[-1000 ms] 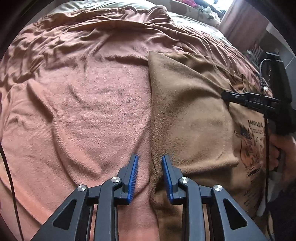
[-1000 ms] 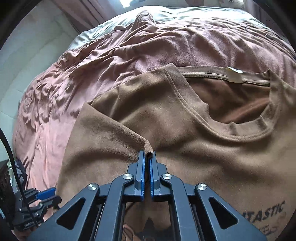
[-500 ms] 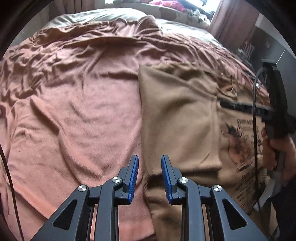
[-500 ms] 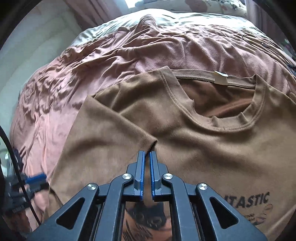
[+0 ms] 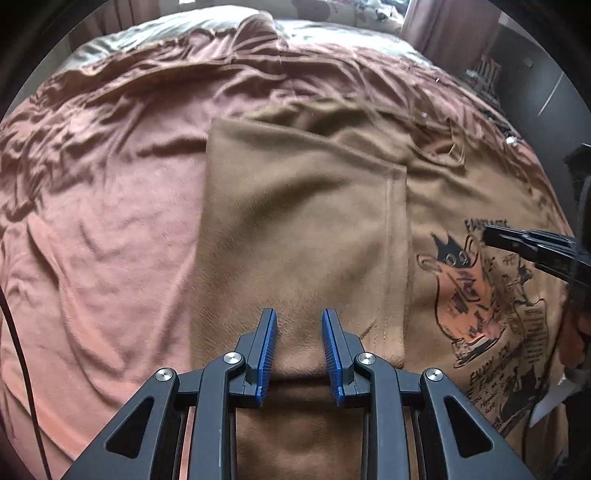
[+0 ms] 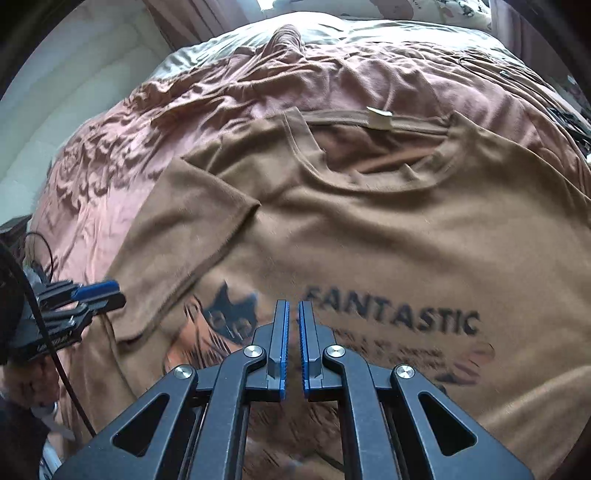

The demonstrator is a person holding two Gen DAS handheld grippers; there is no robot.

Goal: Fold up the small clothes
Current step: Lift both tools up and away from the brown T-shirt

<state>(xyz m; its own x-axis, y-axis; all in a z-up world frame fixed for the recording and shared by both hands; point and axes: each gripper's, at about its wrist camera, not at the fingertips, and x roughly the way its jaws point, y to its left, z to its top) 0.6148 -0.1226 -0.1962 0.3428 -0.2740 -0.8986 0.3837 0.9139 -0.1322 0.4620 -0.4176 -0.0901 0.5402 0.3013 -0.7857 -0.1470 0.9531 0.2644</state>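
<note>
A brown T-shirt (image 5: 303, 229) with a cartoon print (image 5: 476, 295) and the word FANTASTIC (image 6: 391, 317) lies flat on the bed. Its left side and sleeve (image 6: 192, 229) are folded over onto the front. My left gripper (image 5: 299, 325) is open and empty, just above the folded flap near the hem. My right gripper (image 6: 291, 325) hovers over the print with its jaws a narrow gap apart and nothing between them. Each gripper shows in the other's view: the right one (image 5: 532, 243) at the right edge, the left one (image 6: 77, 299) at the left edge.
A wrinkled pink-brown blanket (image 5: 103, 206) covers the bed around the shirt. Pillows (image 6: 332, 22) lie at the far end. A black cable (image 6: 62, 373) hangs by the left gripper. Furniture (image 5: 484, 74) stands beyond the bed's right side.
My right gripper has let go of the sleeve edge, which now lies flat on the shirt, and has pulled back over the print. My left gripper has moved right, over the folded flap.
</note>
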